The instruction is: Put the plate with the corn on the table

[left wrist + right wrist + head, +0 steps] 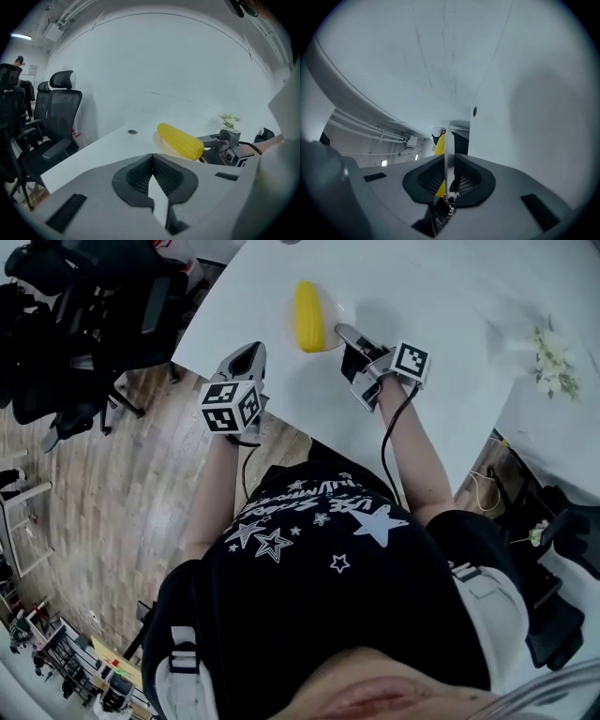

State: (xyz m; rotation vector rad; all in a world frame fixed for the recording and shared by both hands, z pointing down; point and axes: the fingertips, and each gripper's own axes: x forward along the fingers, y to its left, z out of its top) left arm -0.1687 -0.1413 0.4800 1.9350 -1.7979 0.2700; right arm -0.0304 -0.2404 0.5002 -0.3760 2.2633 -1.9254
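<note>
A yellow corn cob [308,315] lies on a pale plate [337,310] over the white table [450,296], near its front edge. My right gripper [343,332] is shut on the plate's near rim. In the right gripper view the rim [446,136] shows edge-on as a thin line between the pads, with the corn [439,146] behind it. Whether the plate rests on the table I cannot tell. My left gripper [253,351] hovers shut and empty at the table edge, left of the plate. The left gripper view shows the left gripper's closed pads [151,157], the corn [180,140] and the right gripper [204,138].
Black office chairs [84,315] stand on the wood floor to the left of the table. A small flower sprig [553,357] lies on the table at the right. A round cable hole [132,131] sits in the tabletop beyond the plate.
</note>
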